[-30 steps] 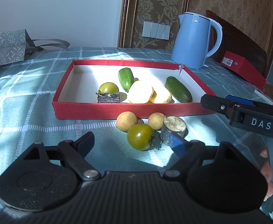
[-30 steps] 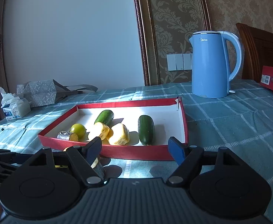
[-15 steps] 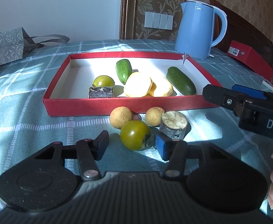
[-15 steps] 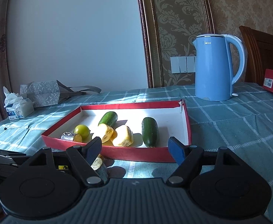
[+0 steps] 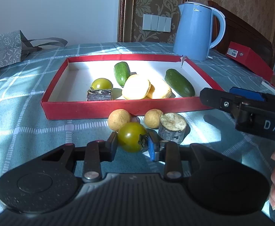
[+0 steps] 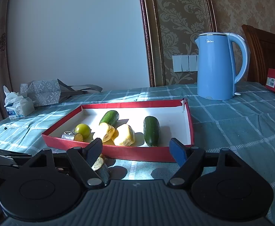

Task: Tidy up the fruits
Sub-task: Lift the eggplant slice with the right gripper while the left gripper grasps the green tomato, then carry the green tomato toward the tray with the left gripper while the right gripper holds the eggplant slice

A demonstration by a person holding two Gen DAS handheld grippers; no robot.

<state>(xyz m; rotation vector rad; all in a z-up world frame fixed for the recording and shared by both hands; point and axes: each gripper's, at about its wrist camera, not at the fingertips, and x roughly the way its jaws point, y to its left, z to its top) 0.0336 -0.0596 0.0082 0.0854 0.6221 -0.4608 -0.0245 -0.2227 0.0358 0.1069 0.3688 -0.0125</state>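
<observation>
My left gripper is shut on a green tomato on the cloth, just in front of the red tray. Behind the tomato lie two tan round fruits and a cut stub with a pale face. The tray holds two cucumbers, two yellow pieces, a green tomato and a dark stub. My right gripper is open and empty, before the tray's near wall; it also shows at the right of the left wrist view.
A blue kettle stands behind the tray at the right. A red box lies at the far right. A patterned bag and a tissue pack sit at the left. A checked teal cloth covers the table.
My left gripper moved forward and its fingers closed in from wide open onto the green tomato. The right gripper stayed open and shifted slightly.
</observation>
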